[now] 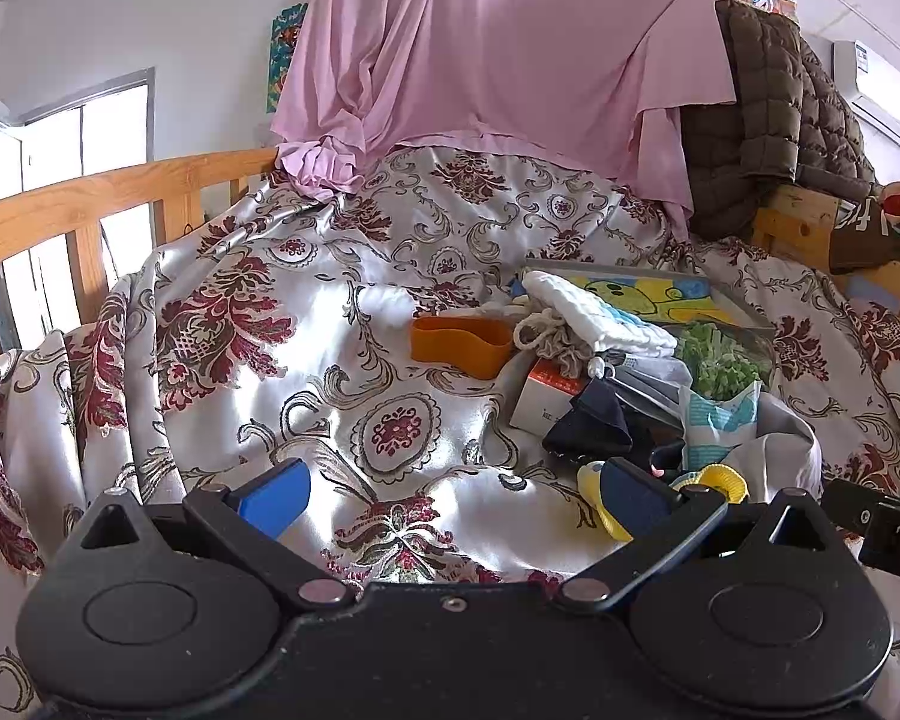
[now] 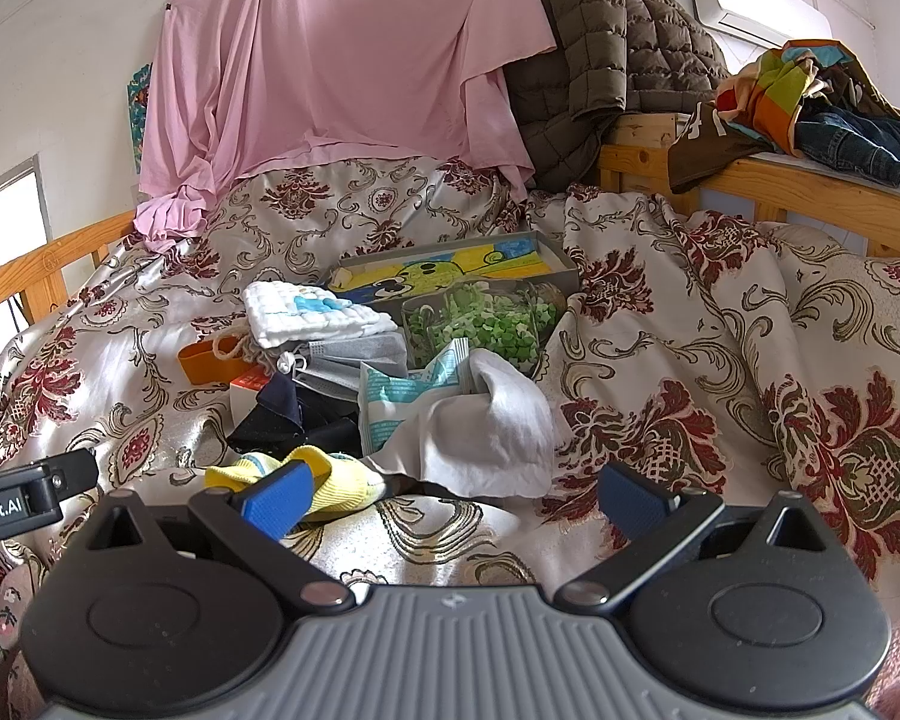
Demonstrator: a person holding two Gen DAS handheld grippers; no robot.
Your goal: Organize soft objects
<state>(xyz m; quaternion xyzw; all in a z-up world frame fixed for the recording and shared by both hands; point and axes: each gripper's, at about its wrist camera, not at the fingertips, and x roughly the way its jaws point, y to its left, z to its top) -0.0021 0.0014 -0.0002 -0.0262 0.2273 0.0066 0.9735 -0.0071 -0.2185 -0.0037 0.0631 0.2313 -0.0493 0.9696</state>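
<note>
A floral satin bedspread [image 1: 258, 324] covers the bed, with a wooden rail [image 1: 90, 192] at its left edge and open fabric left of the clutter. The left gripper [image 1: 450, 495] and right gripper [image 2: 450, 495] both hang with jaws wide, holding nothing. A yellow sock [image 2: 330, 483], partly hidden behind a blue finger, lies beside a white cloth [image 2: 486, 432] and dark garment [image 2: 276, 414].

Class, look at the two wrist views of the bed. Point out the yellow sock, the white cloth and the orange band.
yellow sock [image 2: 336, 483]: right wrist view, ribbed middle.
white cloth [image 2: 498, 420]: right wrist view, crumpled centre.
orange band [image 1: 459, 343]: left wrist view, front face.
</note>
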